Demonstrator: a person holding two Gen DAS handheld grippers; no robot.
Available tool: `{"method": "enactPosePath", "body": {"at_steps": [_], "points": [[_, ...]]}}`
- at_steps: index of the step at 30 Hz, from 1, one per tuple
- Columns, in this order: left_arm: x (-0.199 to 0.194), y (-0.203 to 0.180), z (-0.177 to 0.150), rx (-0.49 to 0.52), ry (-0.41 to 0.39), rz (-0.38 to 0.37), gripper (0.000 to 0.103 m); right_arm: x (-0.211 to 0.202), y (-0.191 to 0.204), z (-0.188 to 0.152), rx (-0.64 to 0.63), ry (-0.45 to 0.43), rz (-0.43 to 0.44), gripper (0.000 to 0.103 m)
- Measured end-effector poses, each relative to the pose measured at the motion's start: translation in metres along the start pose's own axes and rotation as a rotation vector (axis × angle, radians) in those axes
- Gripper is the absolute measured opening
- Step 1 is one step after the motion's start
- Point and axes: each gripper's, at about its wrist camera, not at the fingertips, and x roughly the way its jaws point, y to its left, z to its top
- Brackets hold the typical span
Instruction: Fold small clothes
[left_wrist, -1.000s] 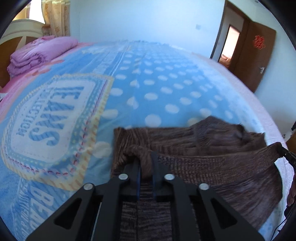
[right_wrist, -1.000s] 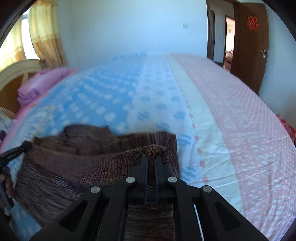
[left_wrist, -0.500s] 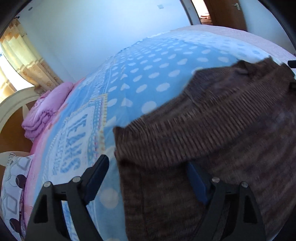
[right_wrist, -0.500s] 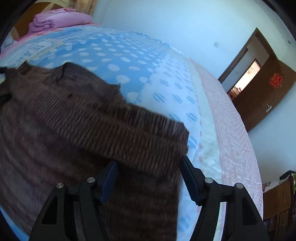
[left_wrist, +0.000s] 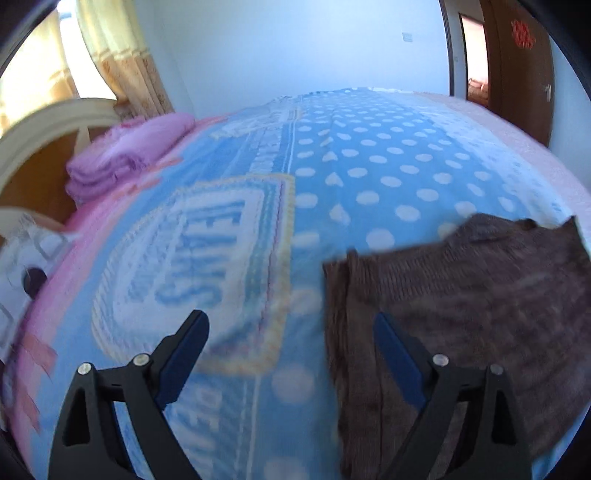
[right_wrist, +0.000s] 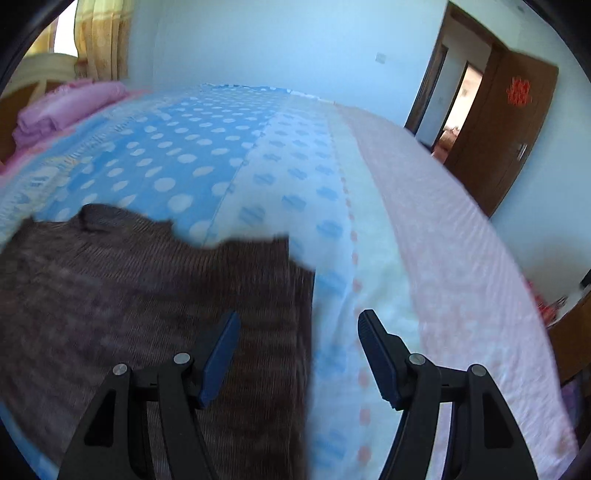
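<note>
Left gripper (left_wrist: 291, 325): jaws spread wide and still opening, gripping nothing; the left edge of the brown garment lies under the gap between them, nearer the right finger.
Right gripper (right_wrist: 298, 325): jaws parted, pads clear of the cloth, nothing held; the garment's right edge runs below the gap, close to the left finger.
Brown knitted garment (left_wrist: 461, 314): lies flat on the bed near the camera, at the right in the left wrist view and at the left in the right wrist view (right_wrist: 129, 295); ribbed, with an uneven far edge.
Bedspread (left_wrist: 369, 177): blue with white dots under and beyond the garment; a large lettered patch (left_wrist: 192, 266) to the left; a pale strip, then a pink band at the right (right_wrist: 443, 240).
Folded pink blanket (left_wrist: 125, 155): far left, by the headboard (left_wrist: 48, 122).
Curtain (left_wrist: 125, 59): yellow, far left behind the headboard.
Door (right_wrist: 506, 122): brown, open, far right, with a red ornament on it.
</note>
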Motion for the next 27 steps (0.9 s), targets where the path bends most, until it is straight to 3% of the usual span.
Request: {"method": "enactPosePath", "body": {"at_steps": [4, 8, 12, 15, 17, 18, 19, 20, 21, 27], "points": [[-0.03, 0.021, -0.057, -0.095, 0.031, -0.178, 0.091, -0.034, -0.022, -0.054, 0.101, -0.003, 0.134, 0.067], [-0.047, 0.015, -0.091, -0.099, 0.032, -0.284, 0.08, -0.045, -0.035, -0.09, 0.184, 0.005, 0.217, 0.066], [-0.046, -0.008, -0.097, -0.05, 0.03, -0.306, 0.06, -0.04, -0.036, -0.106, 0.211, 0.015, 0.25, 0.05], [-0.039, -0.016, -0.096, -0.067, 0.043, -0.32, 0.055, -0.038, -0.035, -0.107, 0.248, 0.003, 0.297, 0.05], [-0.033, -0.021, -0.098, -0.081, 0.064, -0.327, 0.041, -0.033, -0.031, -0.106, 0.233, 0.016, 0.301, 0.05], [-0.031, -0.022, -0.099, -0.09, 0.071, -0.342, 0.019, -0.032, -0.029, -0.107, 0.23, 0.019, 0.29, 0.046], [-0.032, -0.023, -0.101, -0.092, 0.066, -0.344, 0.01, -0.03, -0.027, -0.107, 0.228, 0.02, 0.285, 0.021], [-0.035, -0.022, -0.101, -0.093, 0.055, -0.349, 0.007, -0.029, -0.025, -0.108, 0.225, 0.026, 0.298, 0.008], [-0.037, -0.02, -0.102, -0.098, 0.05, -0.358, 0.006, -0.031, -0.023, -0.108, 0.23, 0.024, 0.316, 0.004], [-0.052, -0.015, -0.109, -0.092, 0.037, -0.375, 0.005, -0.048, -0.021, -0.113, 0.203, 0.011, 0.311, 0.002]]}}
